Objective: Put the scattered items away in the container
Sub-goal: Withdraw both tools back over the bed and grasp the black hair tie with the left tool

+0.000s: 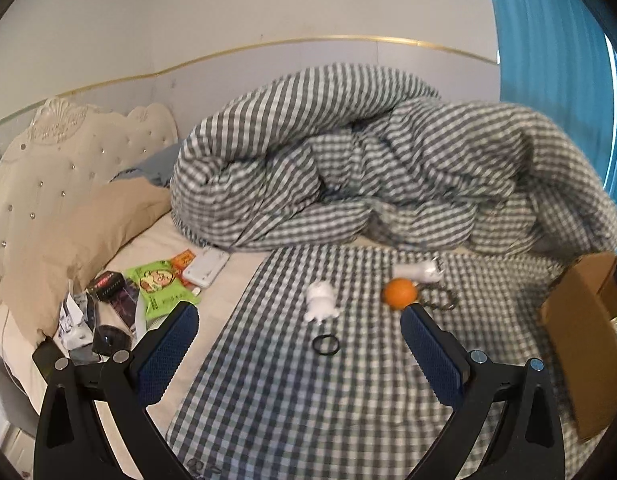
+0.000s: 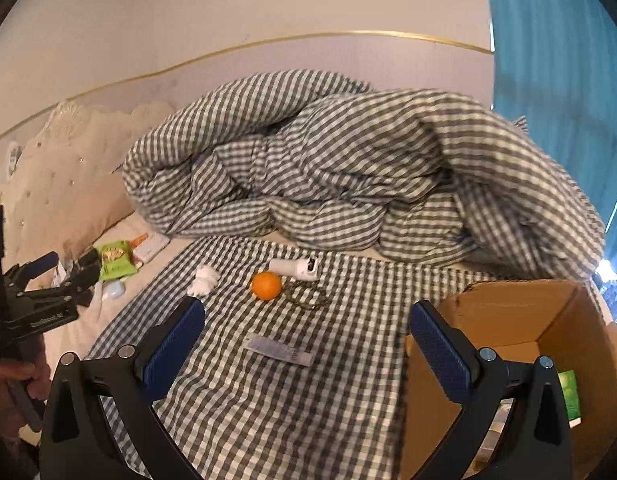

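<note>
Centrally, round orange fruit on checked sheet, brown cardboard box nearby; both grippers released, empty

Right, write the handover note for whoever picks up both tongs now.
Left tongs: open, empty, above the checked cloth.
Right tongs: open, empty, beside the brown cardboard box.
Done: a green packet already lies in the box.
Left on the cloth: round orange fruit, small white figurine, black elastic ring, white handheld device, dark loop of cord, flat white strip.
By the beige pillow: a green snack bag and other clutter.
</note>
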Demonstrator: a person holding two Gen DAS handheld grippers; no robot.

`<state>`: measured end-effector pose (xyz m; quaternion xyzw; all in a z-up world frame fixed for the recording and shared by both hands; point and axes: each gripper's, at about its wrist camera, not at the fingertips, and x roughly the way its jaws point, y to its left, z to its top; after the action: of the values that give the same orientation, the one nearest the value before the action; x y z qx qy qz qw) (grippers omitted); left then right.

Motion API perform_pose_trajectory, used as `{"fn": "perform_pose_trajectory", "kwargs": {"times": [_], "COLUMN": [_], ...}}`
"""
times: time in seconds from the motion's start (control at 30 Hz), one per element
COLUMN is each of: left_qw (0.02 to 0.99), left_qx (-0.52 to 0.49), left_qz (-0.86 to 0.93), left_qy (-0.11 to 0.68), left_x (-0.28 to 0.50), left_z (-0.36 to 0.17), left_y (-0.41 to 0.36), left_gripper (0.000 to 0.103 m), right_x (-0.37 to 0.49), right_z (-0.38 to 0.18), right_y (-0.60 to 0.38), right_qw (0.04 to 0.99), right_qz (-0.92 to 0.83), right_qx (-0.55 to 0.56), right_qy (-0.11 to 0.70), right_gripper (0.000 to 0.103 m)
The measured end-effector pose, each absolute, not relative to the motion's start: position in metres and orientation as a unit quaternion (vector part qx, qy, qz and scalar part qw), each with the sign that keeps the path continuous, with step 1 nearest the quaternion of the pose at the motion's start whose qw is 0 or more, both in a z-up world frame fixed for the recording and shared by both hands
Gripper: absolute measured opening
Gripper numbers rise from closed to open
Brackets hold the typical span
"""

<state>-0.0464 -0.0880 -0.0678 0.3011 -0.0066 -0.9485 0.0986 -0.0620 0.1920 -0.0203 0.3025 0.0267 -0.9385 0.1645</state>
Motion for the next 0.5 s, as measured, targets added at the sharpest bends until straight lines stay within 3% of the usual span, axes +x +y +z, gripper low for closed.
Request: {"fn": "perform_pose_trajectory", "kwargs": {"times": [0.5], "left_qw": [0.096], "left_qx": [0.421], "left_qz": [-0.902], "left_qy": [-0.017], "left_x": [-0.137], "left_z": [-0.201], "left_y": [-0.117], "left_gripper": [0.098], "right_x": [-0.108], "right_z": [-0.092], "right_y": [0.166], "right_qw": [0.176], "right_qz": [-0.913], "right_qx": [0.361], "right_qy": [0.068], "right_gripper": [0.103]}}
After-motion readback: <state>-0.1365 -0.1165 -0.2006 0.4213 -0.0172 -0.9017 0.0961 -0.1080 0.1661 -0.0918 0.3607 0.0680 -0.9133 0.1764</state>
